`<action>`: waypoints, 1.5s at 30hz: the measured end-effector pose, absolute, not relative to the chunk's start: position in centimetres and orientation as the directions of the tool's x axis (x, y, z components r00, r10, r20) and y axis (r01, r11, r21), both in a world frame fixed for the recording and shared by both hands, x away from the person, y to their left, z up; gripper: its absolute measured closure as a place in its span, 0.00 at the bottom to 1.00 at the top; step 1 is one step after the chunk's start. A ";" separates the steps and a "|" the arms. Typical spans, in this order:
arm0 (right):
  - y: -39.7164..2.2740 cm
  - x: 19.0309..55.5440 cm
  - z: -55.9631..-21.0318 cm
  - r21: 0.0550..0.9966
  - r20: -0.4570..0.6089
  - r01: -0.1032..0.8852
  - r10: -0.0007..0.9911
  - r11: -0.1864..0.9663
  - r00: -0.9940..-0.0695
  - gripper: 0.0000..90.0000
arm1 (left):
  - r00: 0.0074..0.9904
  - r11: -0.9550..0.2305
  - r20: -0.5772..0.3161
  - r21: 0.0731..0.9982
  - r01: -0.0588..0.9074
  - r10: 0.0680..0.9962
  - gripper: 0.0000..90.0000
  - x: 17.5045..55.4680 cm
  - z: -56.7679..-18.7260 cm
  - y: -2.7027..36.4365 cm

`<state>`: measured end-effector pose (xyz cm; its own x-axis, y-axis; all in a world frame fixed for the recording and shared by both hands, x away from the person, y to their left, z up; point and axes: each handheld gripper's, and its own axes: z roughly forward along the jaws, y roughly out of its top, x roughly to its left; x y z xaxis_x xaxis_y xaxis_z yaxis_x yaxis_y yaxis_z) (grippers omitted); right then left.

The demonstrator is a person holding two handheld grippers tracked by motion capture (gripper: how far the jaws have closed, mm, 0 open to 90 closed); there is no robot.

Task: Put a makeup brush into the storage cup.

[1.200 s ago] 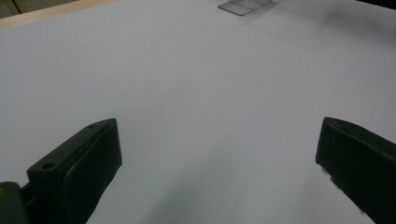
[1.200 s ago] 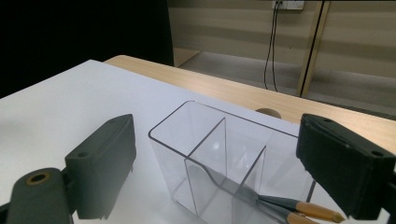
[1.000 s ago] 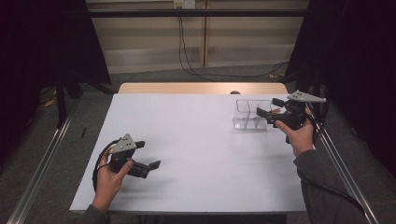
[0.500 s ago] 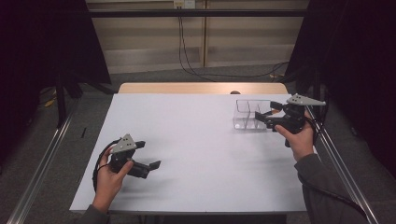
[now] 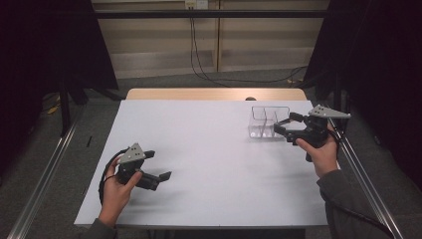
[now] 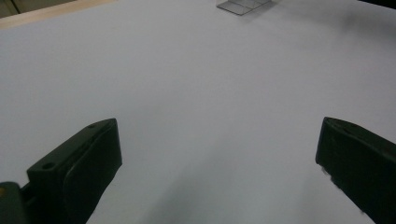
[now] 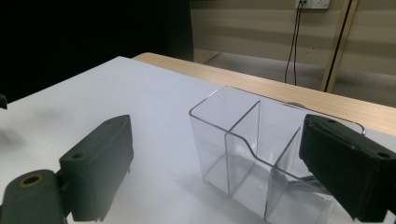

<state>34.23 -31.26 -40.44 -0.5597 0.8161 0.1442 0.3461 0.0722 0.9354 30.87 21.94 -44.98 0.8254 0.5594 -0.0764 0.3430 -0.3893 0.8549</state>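
A white table [image 5: 209,164] holds a clear plastic divided box [image 5: 267,122] at its far right, empty as far as can be seen. The right gripper [image 5: 284,125], jaws spread wide, sits just beside the box's right side. The left gripper [image 5: 158,171], jaws also apart, rests at the near left. The box looks light, rigid and slick; pinching one thin upright wall seems safest.

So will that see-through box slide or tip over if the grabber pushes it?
The clear box looks thin-walled and empty, so probably light; on the smooth white table it would likely slide. Its wide flat base suggests it won't tip easily. The right hand-held gripper is open beside it.
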 end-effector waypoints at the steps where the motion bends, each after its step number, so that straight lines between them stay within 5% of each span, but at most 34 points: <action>1: -31.2 34.2 -40.5 0.936 0.147 0.346 0.816 0.069 -0.559 0.11 | 0.825 -0.389 -0.077 0.855 0.343 0.560 0.00 30.9 -45.0 21.9; 45: -29.1 30.9 -43.4 0.916 0.106 0.359 0.756 0.179 -0.647 0.09 | 0.824 -0.393 -0.073 0.853 0.344 0.562 0.00 30.9 -45.0 22.0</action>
<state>30.86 -29.13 -43.38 -0.6465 0.7555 0.1058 0.3590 0.1790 0.9160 30.87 21.96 -45.01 0.8236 0.5625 -0.0733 0.3440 -0.3925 0.8530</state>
